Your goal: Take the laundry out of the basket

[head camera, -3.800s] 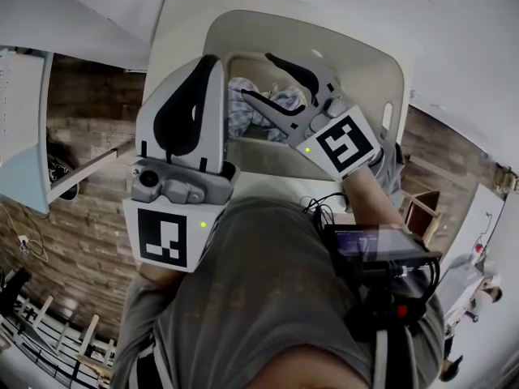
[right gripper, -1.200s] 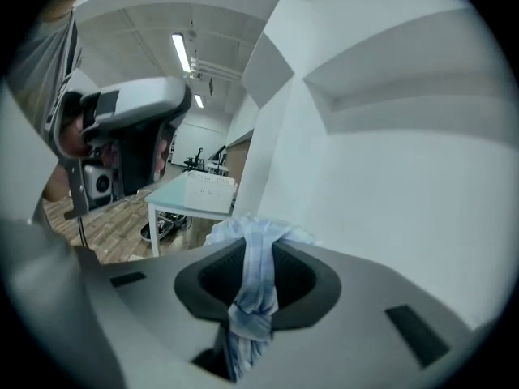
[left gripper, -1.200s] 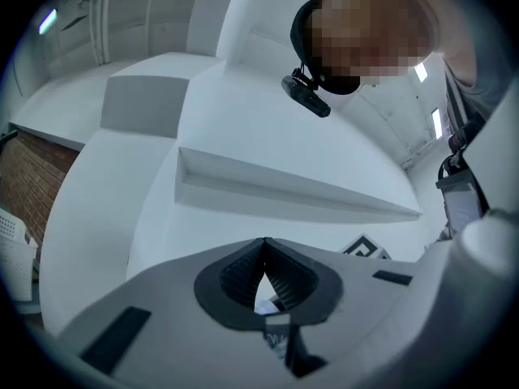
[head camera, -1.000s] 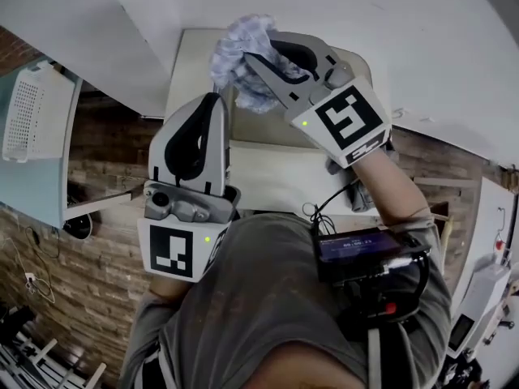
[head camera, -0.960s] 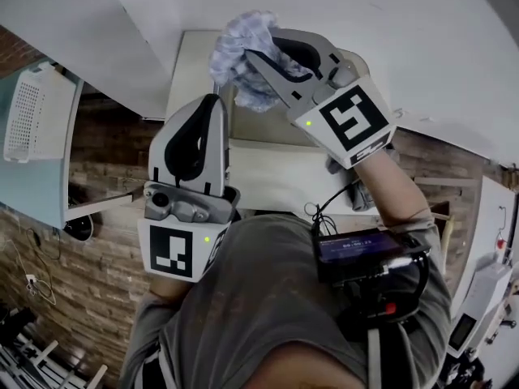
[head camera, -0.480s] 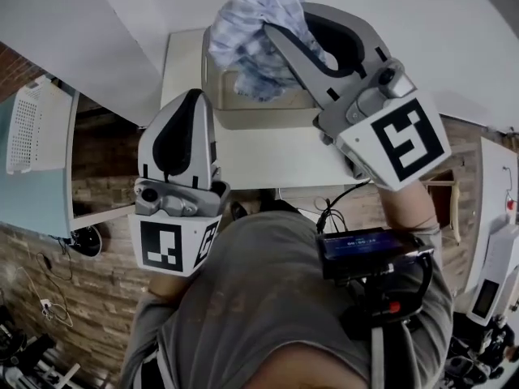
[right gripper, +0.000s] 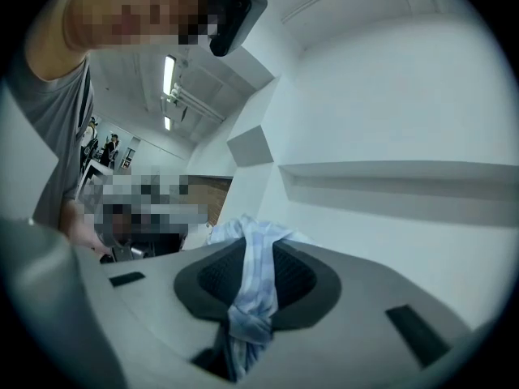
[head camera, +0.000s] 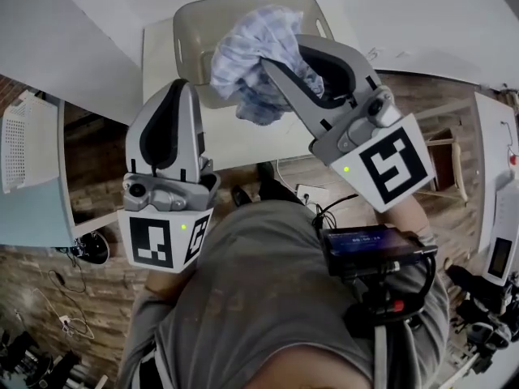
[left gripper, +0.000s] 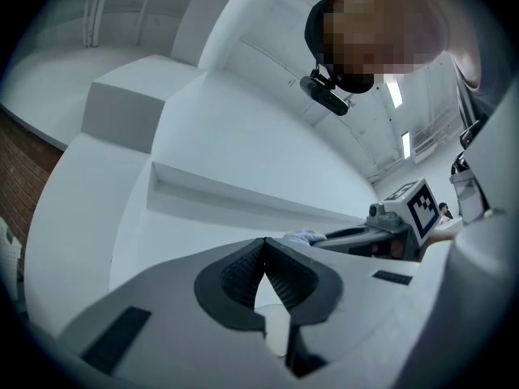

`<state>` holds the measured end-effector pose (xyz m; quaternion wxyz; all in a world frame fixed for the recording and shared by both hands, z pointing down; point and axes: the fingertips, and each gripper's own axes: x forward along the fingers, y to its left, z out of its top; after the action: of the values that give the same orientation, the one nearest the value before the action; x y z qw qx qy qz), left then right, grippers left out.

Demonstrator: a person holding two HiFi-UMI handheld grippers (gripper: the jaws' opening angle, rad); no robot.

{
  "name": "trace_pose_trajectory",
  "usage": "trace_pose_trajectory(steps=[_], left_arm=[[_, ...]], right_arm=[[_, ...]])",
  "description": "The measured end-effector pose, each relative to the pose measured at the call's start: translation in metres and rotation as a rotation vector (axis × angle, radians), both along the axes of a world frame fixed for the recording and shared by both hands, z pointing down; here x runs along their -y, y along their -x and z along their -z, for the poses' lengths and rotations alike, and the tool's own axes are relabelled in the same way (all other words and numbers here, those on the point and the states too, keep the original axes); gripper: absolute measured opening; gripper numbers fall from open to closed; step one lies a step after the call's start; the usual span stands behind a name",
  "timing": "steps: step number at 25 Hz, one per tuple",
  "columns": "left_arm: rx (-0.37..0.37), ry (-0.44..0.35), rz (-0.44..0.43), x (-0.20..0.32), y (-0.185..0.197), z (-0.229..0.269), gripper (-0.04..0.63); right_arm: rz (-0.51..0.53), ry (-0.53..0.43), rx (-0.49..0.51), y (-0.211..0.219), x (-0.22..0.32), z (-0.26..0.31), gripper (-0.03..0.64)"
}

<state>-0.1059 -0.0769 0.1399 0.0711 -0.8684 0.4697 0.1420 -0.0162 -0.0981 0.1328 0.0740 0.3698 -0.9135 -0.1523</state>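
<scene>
Right claw [head camera: 272, 63] clenched on the laundry [head camera: 255, 59], a bunched blue-and-white checked cloth. In the right gripper view the cloth runs down between the ribbed pads [right gripper: 212, 280] of the right claw [right gripper: 243, 245], knotted at the throat, with the laundry [right gripper: 253, 275] spilling past the tips.

Laundry sits in the upper centre of the head view, over the near rim of the beige basket [head camera: 188, 24] and the white worktop [head camera: 231, 148], hanging clear of both.

Versus the earliest frame: the cloth lay inside the basket with the right claw reaching in; it is now lifted out. Versus half a second ago: the basket shows whole at the top of the frame, and the bundle sits lower in it.

Left claw [head camera: 173, 87] at left centre, much as before; its pads meet at the tips in the left gripper view [left gripper: 263, 245], nothing between them.
</scene>
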Motion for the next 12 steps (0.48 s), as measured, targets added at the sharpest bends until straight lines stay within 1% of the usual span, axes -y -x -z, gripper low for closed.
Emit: trace_pose_trajectory(steps=[2, 4, 8, 12], left_arm=[[0.009, -0.002, -0.018, -0.023, -0.011, -0.01, 0.008], [0.017, 0.0, -0.028, -0.035, -0.018, -0.02, 0.008], [0.027, 0.006, -0.035, -0.034, -0.023, -0.025, 0.008], [0.038, 0.019, -0.029, -0.029, -0.02, -0.028, 0.008]], right_arm=[[-0.025, 0.015, 0.016, -0.014, -0.028, -0.023, 0.081], [-0.04, 0.025, 0.029, -0.021, -0.044, -0.045, 0.082], [-0.061, 0.044, 0.024, -0.025, -0.049, -0.08, 0.083], [-0.077, 0.086, 0.014, -0.025, -0.048, -0.118, 0.083]])
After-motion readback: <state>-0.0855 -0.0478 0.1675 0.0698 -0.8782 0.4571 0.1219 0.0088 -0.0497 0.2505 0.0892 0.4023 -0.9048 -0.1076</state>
